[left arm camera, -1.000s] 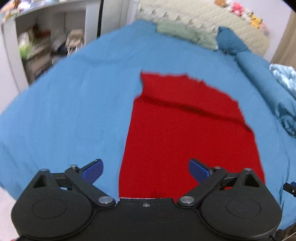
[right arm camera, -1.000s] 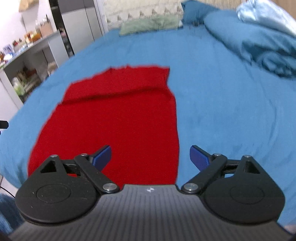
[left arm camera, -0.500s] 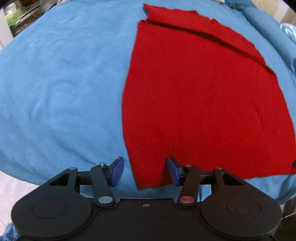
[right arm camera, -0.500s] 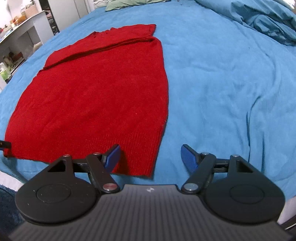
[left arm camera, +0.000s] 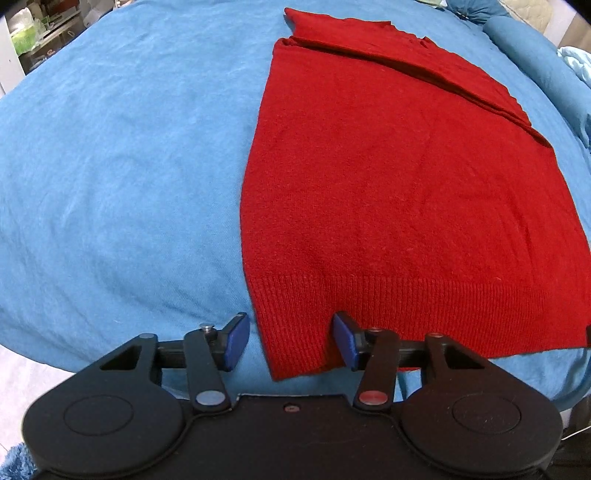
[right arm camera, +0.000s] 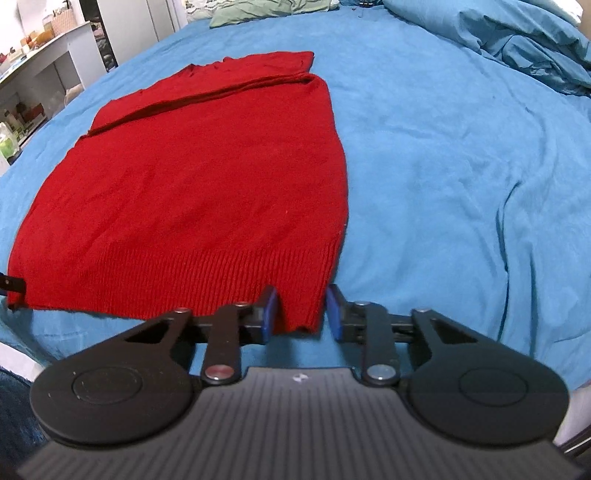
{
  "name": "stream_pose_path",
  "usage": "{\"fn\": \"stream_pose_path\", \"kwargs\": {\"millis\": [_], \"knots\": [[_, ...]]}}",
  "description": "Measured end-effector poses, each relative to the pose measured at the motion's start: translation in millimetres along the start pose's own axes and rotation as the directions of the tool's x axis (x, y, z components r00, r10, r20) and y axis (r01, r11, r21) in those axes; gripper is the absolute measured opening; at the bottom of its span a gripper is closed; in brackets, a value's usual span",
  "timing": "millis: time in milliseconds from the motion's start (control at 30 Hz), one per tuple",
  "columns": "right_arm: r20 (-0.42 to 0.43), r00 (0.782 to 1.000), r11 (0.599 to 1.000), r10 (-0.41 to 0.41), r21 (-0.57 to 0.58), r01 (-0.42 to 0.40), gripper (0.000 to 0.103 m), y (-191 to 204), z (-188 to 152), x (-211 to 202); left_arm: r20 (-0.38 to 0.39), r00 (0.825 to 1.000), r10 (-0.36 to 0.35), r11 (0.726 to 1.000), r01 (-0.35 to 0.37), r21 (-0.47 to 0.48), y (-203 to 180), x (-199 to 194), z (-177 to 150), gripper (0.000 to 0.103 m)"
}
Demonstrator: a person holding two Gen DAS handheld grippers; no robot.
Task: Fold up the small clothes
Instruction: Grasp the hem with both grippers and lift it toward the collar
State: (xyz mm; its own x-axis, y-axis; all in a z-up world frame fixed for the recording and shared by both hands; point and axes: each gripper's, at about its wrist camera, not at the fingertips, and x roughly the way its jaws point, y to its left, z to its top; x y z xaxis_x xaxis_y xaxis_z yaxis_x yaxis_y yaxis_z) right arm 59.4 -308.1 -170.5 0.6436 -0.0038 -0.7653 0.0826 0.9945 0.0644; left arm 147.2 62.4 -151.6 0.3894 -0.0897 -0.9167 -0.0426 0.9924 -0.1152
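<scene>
A red knit sweater [left arm camera: 399,177] lies flat on the blue bedsheet [left arm camera: 110,166], its far part folded over and its ribbed hem nearest me. My left gripper [left arm camera: 291,341] is open, its blue pads on either side of the hem's near left corner. In the right wrist view the sweater [right arm camera: 199,184] lies the same way. My right gripper [right arm camera: 301,312] is open, narrower, its pads on either side of the hem's near right corner. Neither pair of pads presses the cloth.
A rumpled blue duvet [right arm camera: 517,44] lies at the far right of the bed, with a green pillow [right arm camera: 266,9] at its head. White shelves with clutter [right arm camera: 33,74] stand left of the bed. The bed's near edge [right arm camera: 110,332] runs just under the grippers.
Both grippers have come down to the sweater's hem corners. Their jaws have narrowed from wide open, the right more than the left.
</scene>
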Motion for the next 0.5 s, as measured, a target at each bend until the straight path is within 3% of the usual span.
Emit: {"fn": "stream_pose_path", "kwargs": {"millis": [67,133,300,500], "knots": [[-0.004,1.000,1.000,0.010,0.001,-0.010,0.022,0,2,0,-0.010,1.000,-0.020,1.000,0.019,-0.009,1,-6,2,0.032],[-0.006,1.000,1.000,0.012,-0.003,-0.012,0.022,1,4,-1,-0.022,0.999,-0.031,0.999,0.030,-0.011,0,-8,1,0.011],[0.020,0.997,0.996,0.074,0.053,-0.075,0.021,-7,17,-17,-0.009,1.000,0.000,1.000,0.000,-0.002,-7,-28,2,0.007],[0.110,0.969,0.960,0.220,0.152,-0.235,0.021,-23,58,-55,0.136,0.988,-0.074,0.997,0.075,-0.004,-13,-84,29,0.007]]}}
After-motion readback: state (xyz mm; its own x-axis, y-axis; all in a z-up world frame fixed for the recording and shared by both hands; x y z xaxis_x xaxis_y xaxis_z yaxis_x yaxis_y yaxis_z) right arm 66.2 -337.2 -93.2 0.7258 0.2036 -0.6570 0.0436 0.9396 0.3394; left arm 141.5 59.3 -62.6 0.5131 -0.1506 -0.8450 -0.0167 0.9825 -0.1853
